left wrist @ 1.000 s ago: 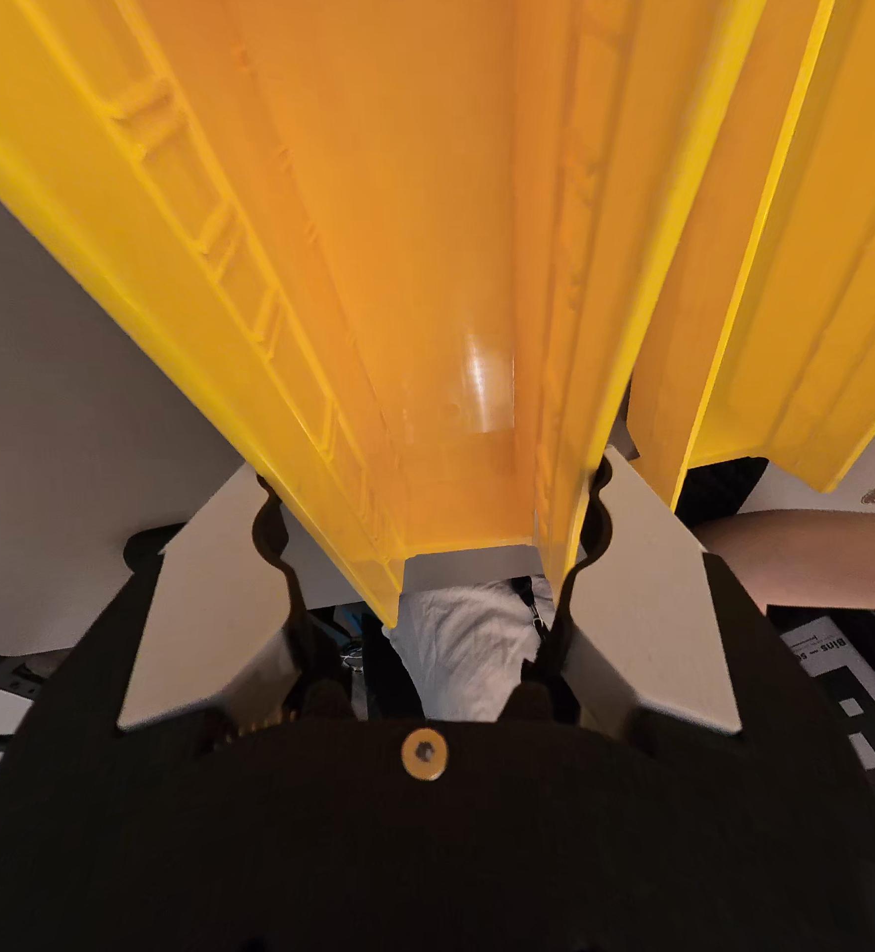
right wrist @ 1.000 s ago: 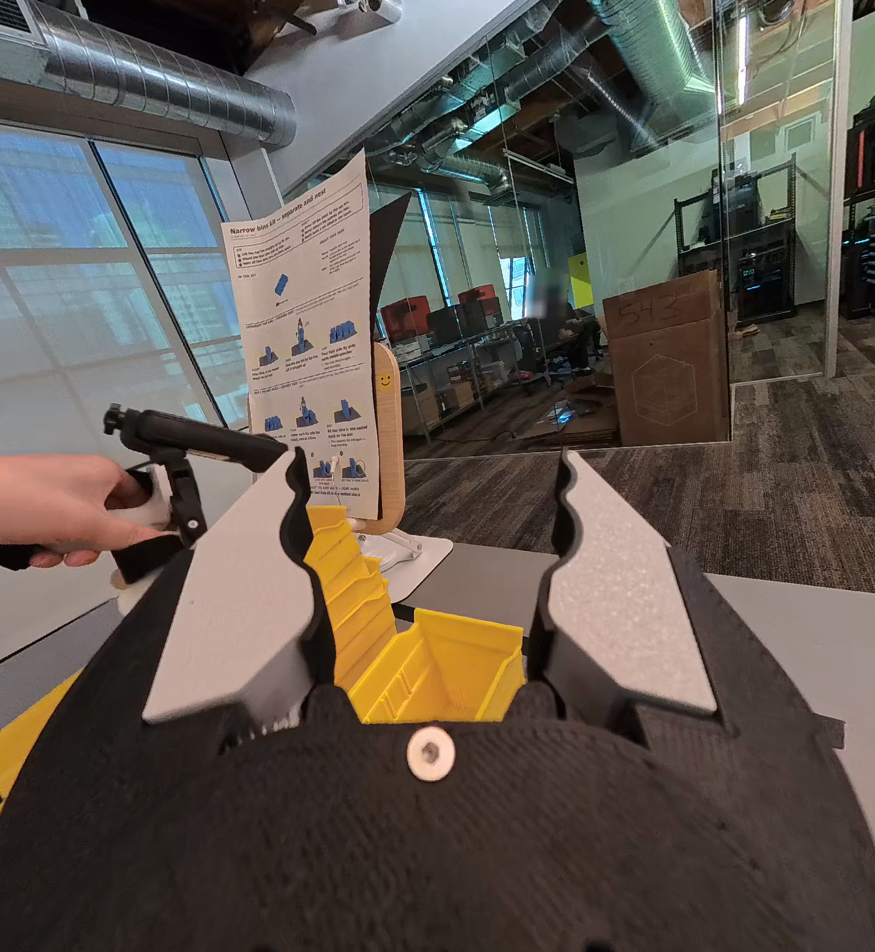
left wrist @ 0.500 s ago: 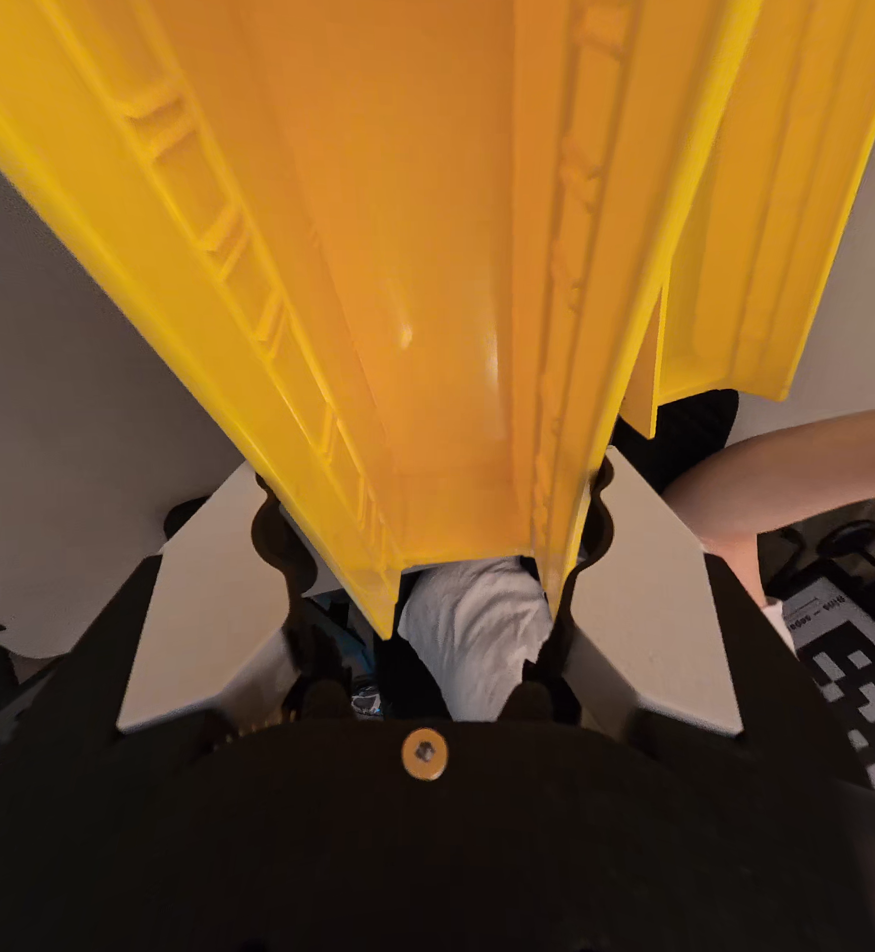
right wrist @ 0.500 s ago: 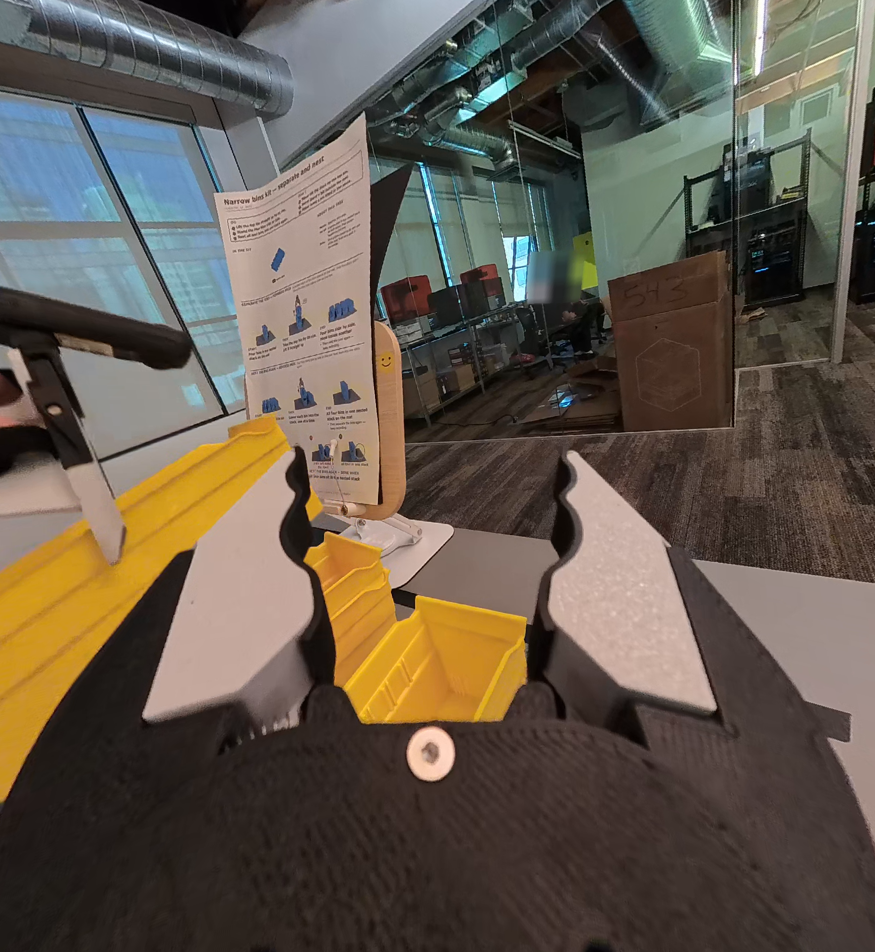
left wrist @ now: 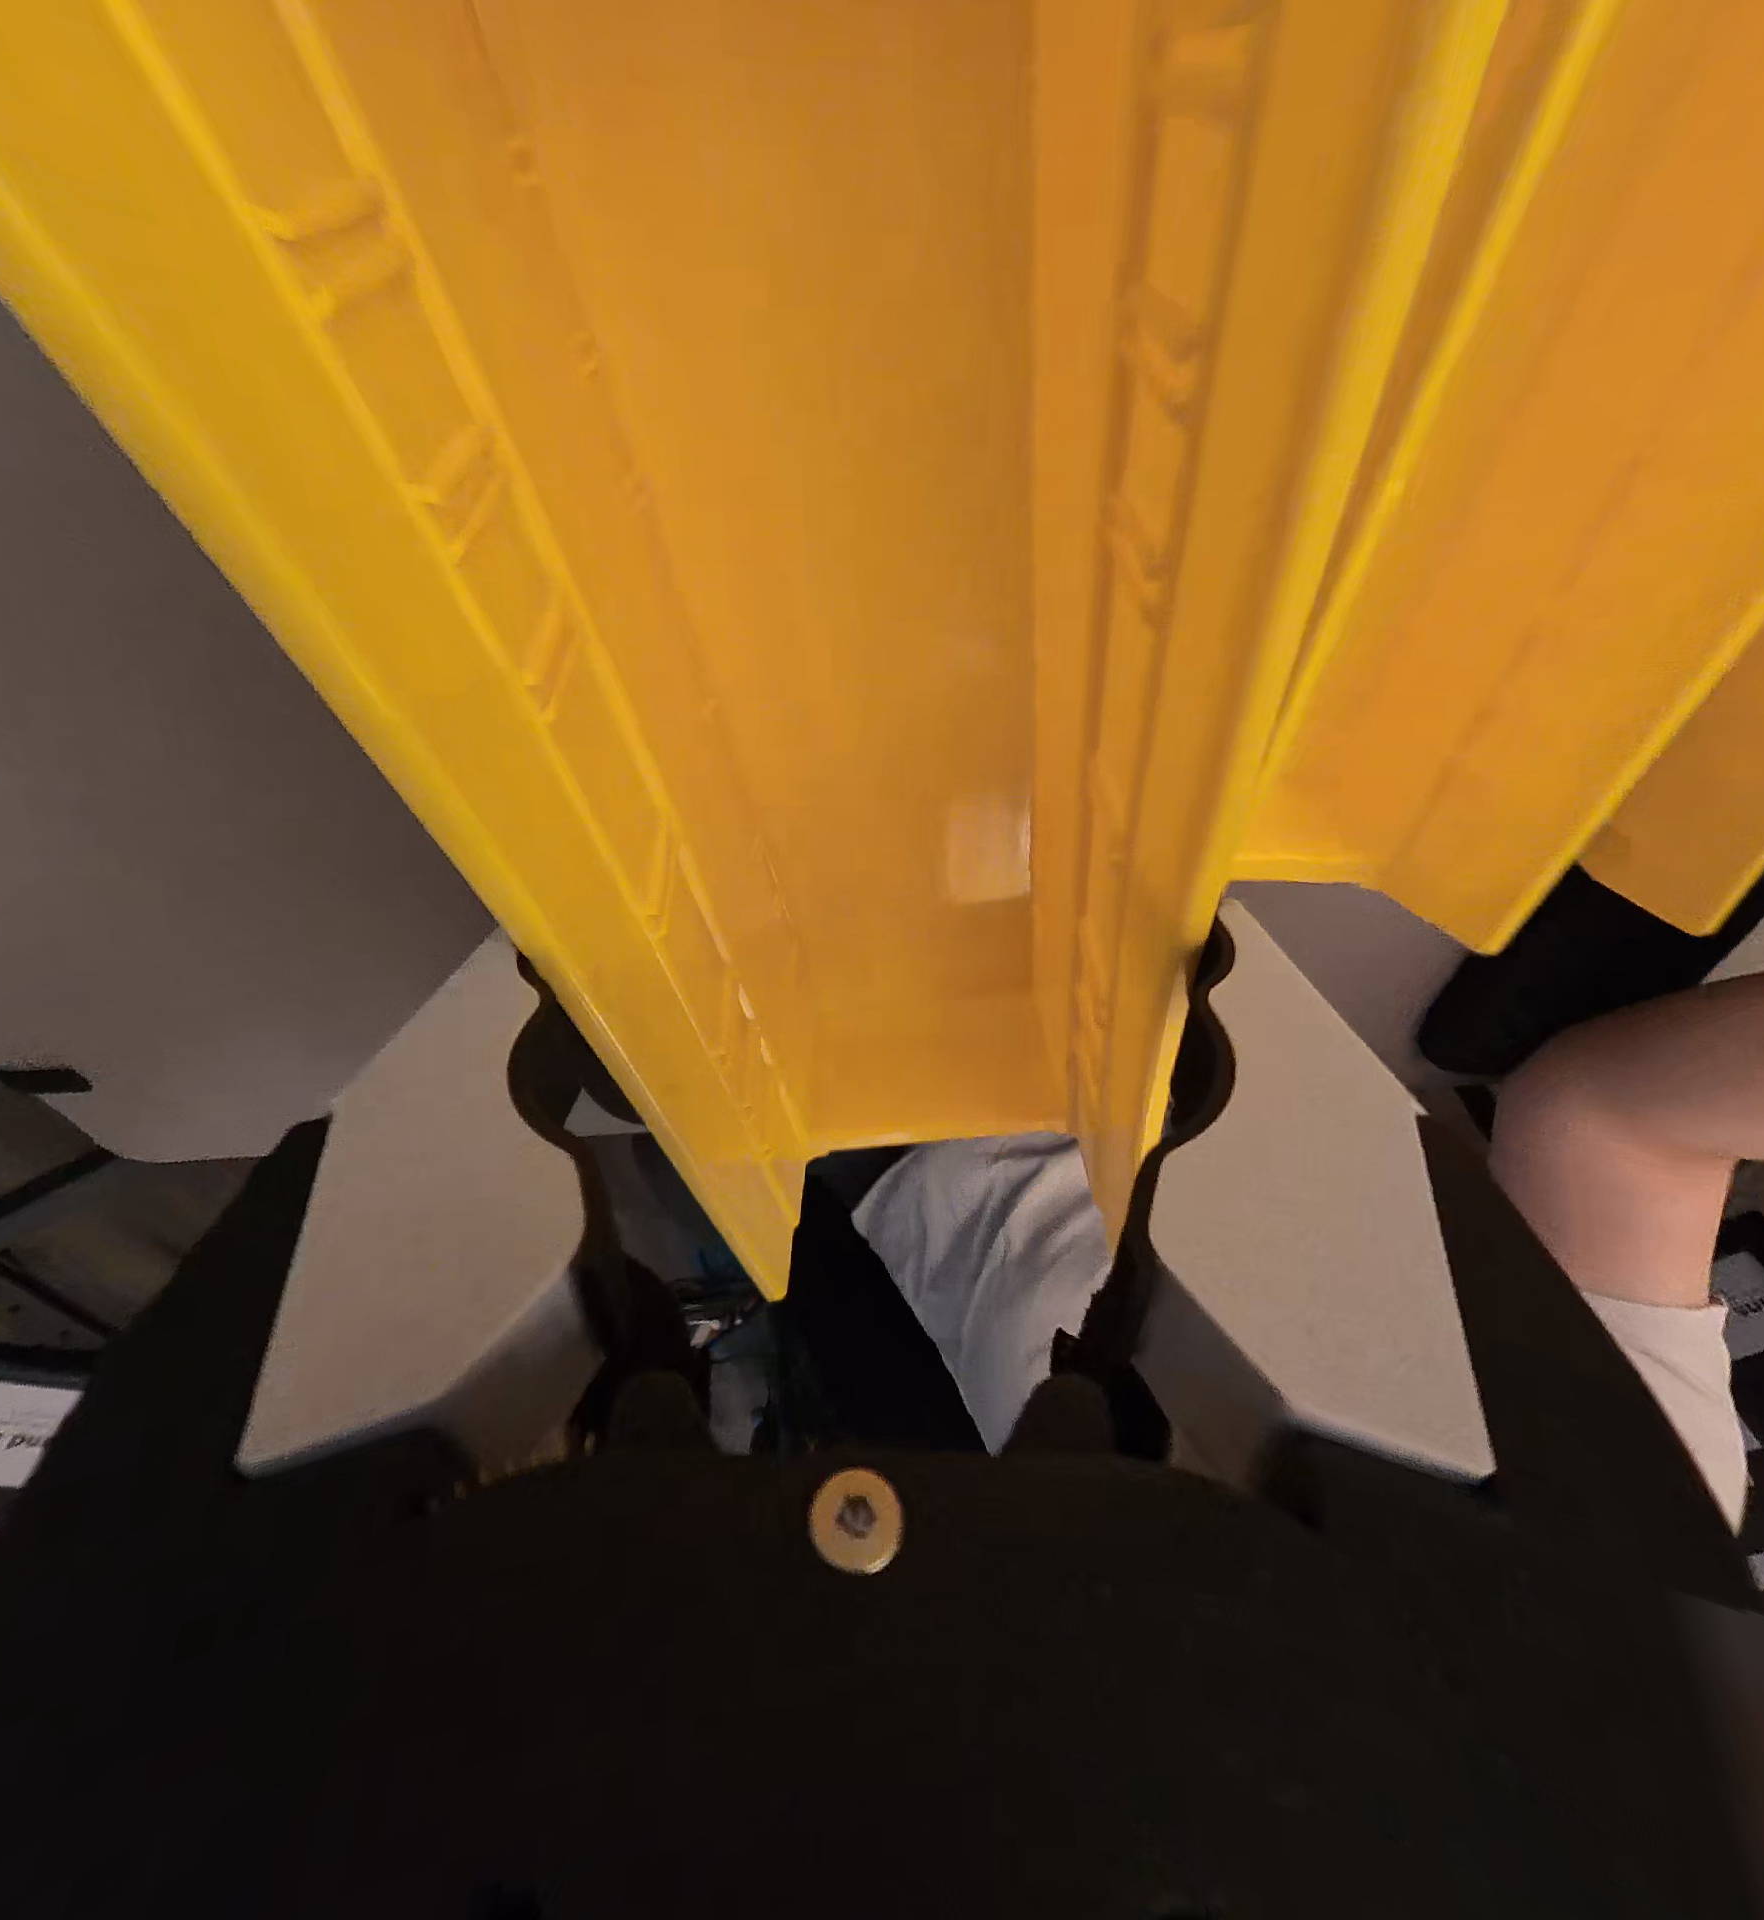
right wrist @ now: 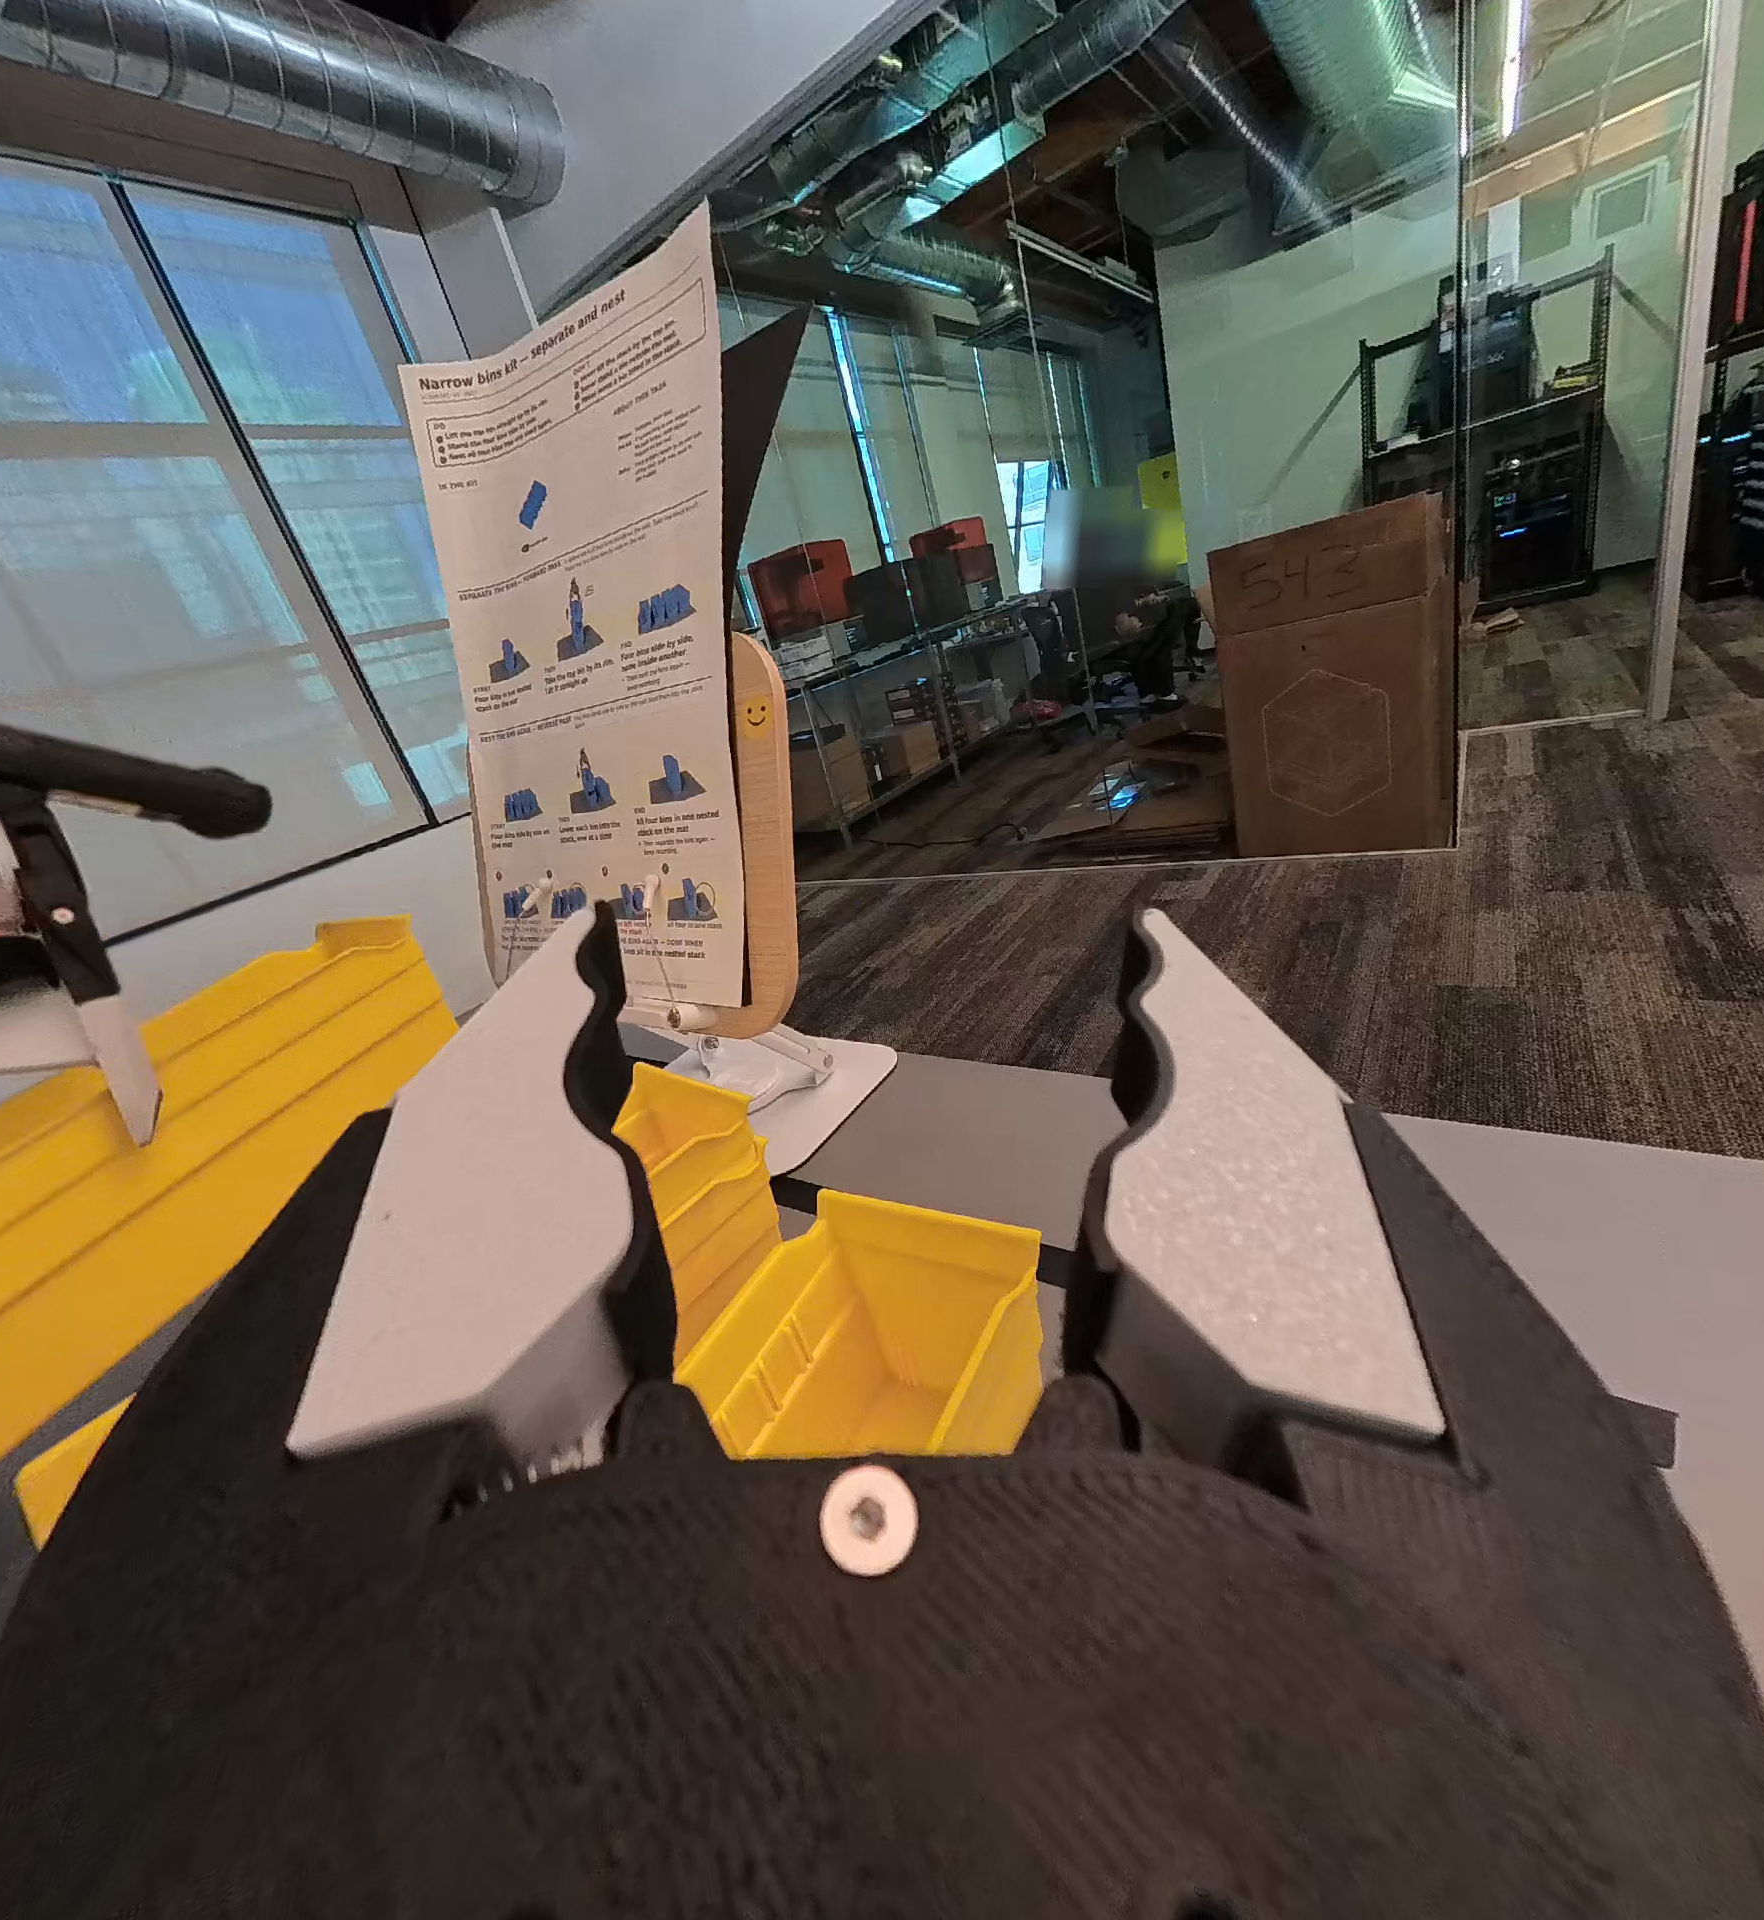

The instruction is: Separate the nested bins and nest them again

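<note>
My left gripper [left wrist: 867, 940] is shut on a long yellow bin [left wrist: 857, 520], with its rims against both pads, and holds it up in the air. In the right wrist view this bin [right wrist: 182, 1122] hangs tilted at the left with one left finger [right wrist: 119, 1070] on its side. A second yellow bin [left wrist: 1532, 520] shows to the right of it. My right gripper [right wrist: 873, 925] is open, with nothing between its fingertips. A yellow bin [right wrist: 878, 1340] and nested yellow bins [right wrist: 701, 1153] show below, between and behind its fingers.
An instruction sheet [right wrist: 587, 623] stands on a wooden holder [right wrist: 764, 831] at the back of the grey table [right wrist: 1584, 1247]. A cardboard box [right wrist: 1335, 675] stands behind a glass wall. A person's arm [left wrist: 1636, 1070] reaches in from the right.
My left gripper has lifted the long bin from low at the left up into the air and tilted it. The second bin has drawn closer in the left view. The right gripper has barely moved.
</note>
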Available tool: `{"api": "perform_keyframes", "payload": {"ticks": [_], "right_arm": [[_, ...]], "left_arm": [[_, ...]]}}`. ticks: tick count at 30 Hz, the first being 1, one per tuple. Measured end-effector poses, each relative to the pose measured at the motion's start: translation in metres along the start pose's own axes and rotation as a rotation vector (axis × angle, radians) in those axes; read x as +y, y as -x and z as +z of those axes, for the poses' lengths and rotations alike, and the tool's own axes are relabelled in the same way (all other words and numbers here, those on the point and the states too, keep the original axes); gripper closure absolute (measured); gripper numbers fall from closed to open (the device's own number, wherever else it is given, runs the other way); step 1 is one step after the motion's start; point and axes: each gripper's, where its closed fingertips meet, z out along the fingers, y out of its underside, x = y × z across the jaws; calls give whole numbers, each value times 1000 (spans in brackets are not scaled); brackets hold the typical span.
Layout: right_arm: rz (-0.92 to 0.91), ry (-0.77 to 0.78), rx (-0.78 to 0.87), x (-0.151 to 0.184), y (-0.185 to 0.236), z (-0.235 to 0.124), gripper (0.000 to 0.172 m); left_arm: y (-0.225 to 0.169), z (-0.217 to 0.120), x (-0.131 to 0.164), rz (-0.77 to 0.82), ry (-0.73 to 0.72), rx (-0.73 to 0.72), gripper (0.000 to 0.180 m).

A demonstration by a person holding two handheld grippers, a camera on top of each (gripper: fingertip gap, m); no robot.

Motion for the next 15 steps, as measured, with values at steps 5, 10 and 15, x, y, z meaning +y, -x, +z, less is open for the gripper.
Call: {"api": "perform_keyframes", "payload": {"ticks": [5,10,15], "right_arm": [[-14,15,2,3,2,3,76],[-30,40,-1,9,6,10,76],[-70,78,-10,18,15,18,76]], "left_arm": [[32,44,-7,-41,50,17,62],[54,79,-12,-53,98,-8,63],[60,101,-18,-7,126,-12,63]]}}
